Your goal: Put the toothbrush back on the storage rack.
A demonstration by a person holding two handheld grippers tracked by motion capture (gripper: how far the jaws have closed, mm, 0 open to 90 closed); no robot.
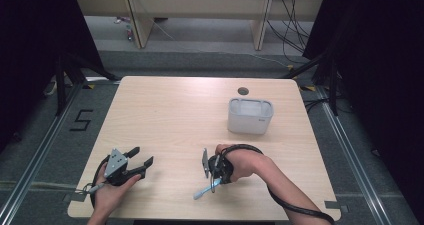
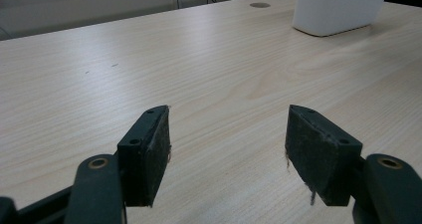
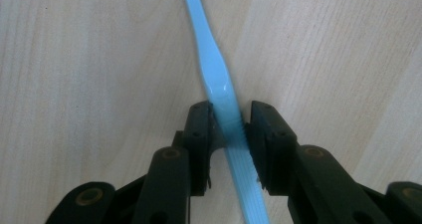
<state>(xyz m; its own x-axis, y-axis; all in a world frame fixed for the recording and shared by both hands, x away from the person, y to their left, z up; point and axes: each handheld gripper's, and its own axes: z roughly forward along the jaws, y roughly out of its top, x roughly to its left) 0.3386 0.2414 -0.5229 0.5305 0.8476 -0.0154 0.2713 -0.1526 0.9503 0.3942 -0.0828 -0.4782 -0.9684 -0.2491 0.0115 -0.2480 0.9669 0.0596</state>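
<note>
A light blue toothbrush [image 3: 214,69] lies along the wooden table [image 1: 165,115], and my right gripper [image 3: 230,109] points down at it, shut on its ribbed handle. In the high view the toothbrush [image 1: 205,190] pokes out toward the front edge below the right gripper [image 1: 216,177], which a hand holds near the table's front middle. My left gripper [image 1: 142,156] rests at the front left, open with nothing between its fingers. In the left gripper view its jaws stand wide apart over bare wood around the left gripper [image 2: 229,114].
A white rectangular container [image 1: 250,116] stands at the back right of the table, also seen as the white container [image 2: 338,7] far ahead of the left gripper. A round cable hole [image 1: 243,91] sits just behind it. Cables trail off the front edge.
</note>
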